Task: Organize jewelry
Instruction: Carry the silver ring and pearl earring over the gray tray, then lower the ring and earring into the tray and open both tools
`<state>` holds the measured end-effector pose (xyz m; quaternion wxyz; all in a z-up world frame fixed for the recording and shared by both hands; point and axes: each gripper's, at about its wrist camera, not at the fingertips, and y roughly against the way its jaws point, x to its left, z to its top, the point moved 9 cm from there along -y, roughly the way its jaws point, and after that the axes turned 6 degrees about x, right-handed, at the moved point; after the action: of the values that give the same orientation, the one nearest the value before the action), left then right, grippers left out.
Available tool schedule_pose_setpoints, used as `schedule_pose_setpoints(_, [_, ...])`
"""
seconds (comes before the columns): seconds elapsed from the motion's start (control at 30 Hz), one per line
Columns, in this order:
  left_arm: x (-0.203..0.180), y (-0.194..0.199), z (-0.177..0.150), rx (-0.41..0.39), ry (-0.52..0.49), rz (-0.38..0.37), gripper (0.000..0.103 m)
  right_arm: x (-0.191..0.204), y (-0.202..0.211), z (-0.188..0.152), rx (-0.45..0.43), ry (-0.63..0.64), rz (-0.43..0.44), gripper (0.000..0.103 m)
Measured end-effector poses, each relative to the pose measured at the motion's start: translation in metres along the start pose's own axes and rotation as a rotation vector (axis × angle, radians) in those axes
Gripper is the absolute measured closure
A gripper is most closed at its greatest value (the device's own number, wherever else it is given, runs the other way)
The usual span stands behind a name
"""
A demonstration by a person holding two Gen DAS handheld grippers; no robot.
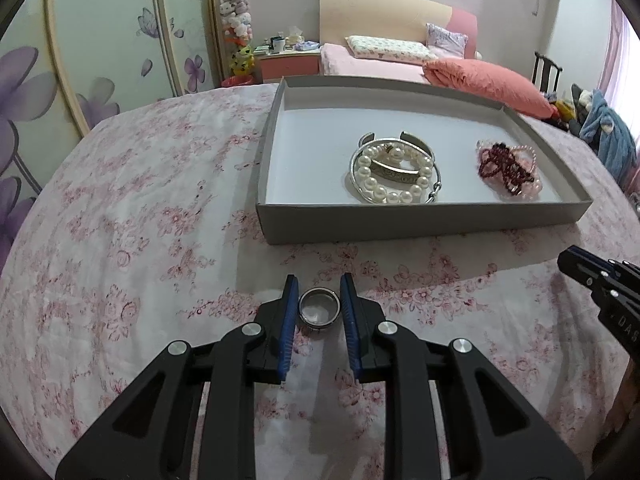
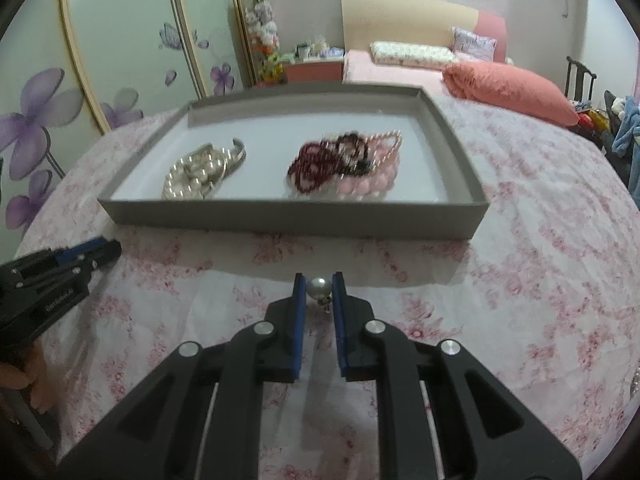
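Blue pads of my left gripper pinch a silver ring just above the flowery cloth, near the front of the grey box. I think I am carrying it, so next I must lift it over the wall and let go. Inside the box lie a pearl bracelet on silver bangles and red and pink beads.

From the right side, my right gripper pinches a pearl earring. It needs the same lift into the box.

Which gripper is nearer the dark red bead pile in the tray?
Right. The right gripper sits just before the tray's near wall, facing the dark red bead pile; the left gripper is farther off, nearer the pearl bracelet.
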<state>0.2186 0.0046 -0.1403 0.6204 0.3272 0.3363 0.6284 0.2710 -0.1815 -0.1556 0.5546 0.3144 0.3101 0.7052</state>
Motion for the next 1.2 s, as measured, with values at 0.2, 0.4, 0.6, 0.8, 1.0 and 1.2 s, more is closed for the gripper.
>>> schedule_pose_setpoints(0.2, [-0.007,0.039,0.021,-0.145,0.020,-0.044,0.080,0.005,0.043,0.029,-0.194,-0.003,0.016,0.089])
schedule_pose_setpoints(0.4, [-0.024,0.078,0.053,-0.307,-0.014,-0.074,0.080,0.006,0.074,0.062,-0.345,-0.025,0.017,0.089])
schedule_pose_setpoints(0.6, [-0.043,0.078,0.080,-0.356,-0.058,-0.094,0.080,0.010,0.069,0.085,-0.373,-0.030,0.029,0.089])
schedule_pose_setpoints(0.8, [-0.053,0.060,0.097,-0.359,-0.072,-0.105,0.080,0.011,0.049,0.103,-0.374,-0.030,0.022,0.089])
schedule_pose_setpoints(1.0, [-0.057,0.039,0.103,-0.339,-0.076,-0.115,0.080,0.006,0.027,0.113,-0.349,-0.055,0.027,0.089])
schedule_pose_setpoints(1.2, [-0.060,0.021,0.105,-0.315,-0.074,-0.118,0.080,0.001,0.004,0.117,-0.314,-0.071,0.034,0.089])
